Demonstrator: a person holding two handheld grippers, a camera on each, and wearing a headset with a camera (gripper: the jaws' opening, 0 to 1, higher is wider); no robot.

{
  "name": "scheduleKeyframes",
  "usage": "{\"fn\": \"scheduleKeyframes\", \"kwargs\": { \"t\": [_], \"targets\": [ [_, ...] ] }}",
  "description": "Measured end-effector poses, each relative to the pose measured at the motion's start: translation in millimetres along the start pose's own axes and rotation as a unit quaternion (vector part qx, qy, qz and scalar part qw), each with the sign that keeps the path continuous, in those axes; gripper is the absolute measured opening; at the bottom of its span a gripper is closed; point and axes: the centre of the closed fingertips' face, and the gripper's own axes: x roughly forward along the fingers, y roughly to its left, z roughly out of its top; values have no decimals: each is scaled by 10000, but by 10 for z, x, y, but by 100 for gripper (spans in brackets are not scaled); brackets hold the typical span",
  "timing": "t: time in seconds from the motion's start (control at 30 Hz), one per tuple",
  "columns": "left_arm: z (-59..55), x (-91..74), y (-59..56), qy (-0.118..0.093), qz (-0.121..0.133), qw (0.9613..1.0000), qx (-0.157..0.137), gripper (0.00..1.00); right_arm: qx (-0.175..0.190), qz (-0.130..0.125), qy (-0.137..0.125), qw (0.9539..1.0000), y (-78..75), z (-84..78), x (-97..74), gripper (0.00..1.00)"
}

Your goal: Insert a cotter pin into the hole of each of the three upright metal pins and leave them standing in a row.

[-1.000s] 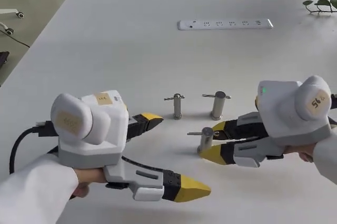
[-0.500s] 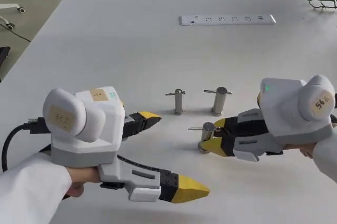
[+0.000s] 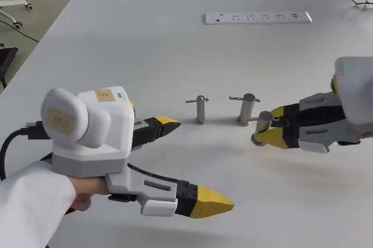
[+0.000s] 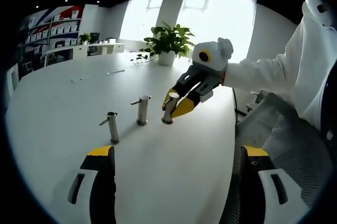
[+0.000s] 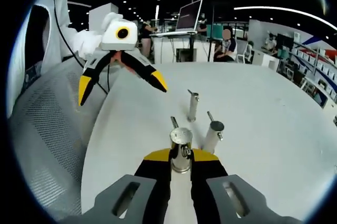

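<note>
Between right gripper's (image 5: 181, 156) jaws sits a metal pin (image 5: 180, 136).

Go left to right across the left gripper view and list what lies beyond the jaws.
Slim metal pin → thicker metal pin → third metal pin, gripped by the right hand-held gripper → person's white sleeve.

Both tools have rounded white housings, grey lower plates and black jaws with yellow tips. The left tool (image 3: 202, 164) bears tan stickers (image 3: 105, 94) on its housing, and a black cable (image 3: 13, 137) leaves its rear. The right tool (image 3: 263, 124) has a small green light (image 3: 346, 68). The left sleeve (image 3: 26, 207) and right sleeve (image 4: 274, 74) are white, like a lab coat's.
</note>
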Motion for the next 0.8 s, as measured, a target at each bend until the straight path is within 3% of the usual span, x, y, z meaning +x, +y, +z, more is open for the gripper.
{"fn": "scheduleKeyframes", "kwargs": {
  "t": [0.13, 0.37, 0.63, 0.8],
  "targets": [
    [22, -31, 1, -46, 58, 9999, -99, 98, -2, -204, 120, 9997, -208, -139, -110, 7],
    [-89, -78, 7, 206, 202, 9995, -116, 98, -58, -283, 128, 9995, -419, -234, -130, 7],
    [-116, -161, 20, 236, 353, 9988, -240, 97, 26, -185, 72, 9998, -517, -298, -80, 7],
    [-159, -173, 8, 316, 399, 9983, -283, 97, 59, -142, 60, 9999, -502, -305, -66, 7]
  ]
}}
